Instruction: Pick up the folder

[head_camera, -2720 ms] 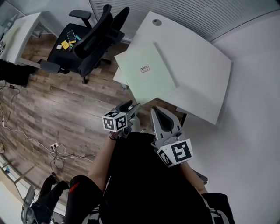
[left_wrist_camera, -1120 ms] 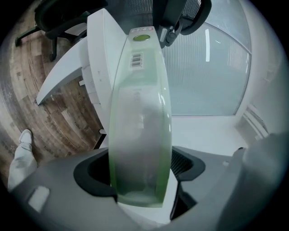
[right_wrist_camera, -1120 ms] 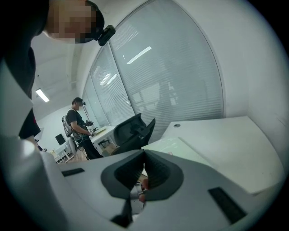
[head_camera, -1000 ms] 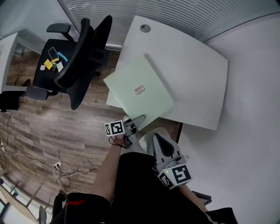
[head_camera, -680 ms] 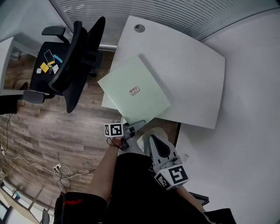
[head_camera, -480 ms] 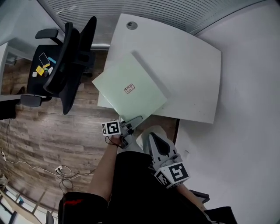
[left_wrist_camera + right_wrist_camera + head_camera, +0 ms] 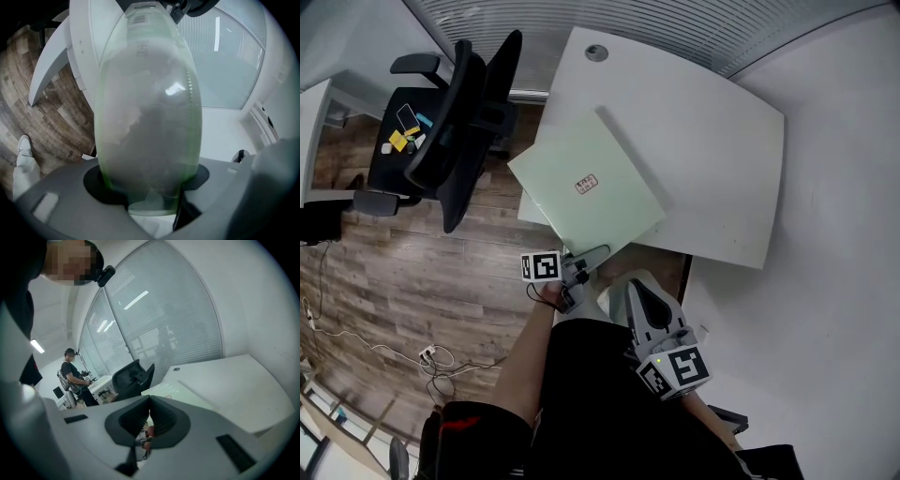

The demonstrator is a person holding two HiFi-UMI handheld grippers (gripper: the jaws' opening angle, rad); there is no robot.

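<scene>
Folder (image 7: 586, 192) | corner between closing left hand-held gripper (image 7: 598, 253) jaws

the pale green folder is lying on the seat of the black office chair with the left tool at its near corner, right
Not quite. The head view shows the pale green plastic folder lying on the white desk, overhanging its edge; the black office chair stands apart beside the desk. The rest holds: the left tool is at the folder's near corner, its jaws closing with the folder between them.
</scene>
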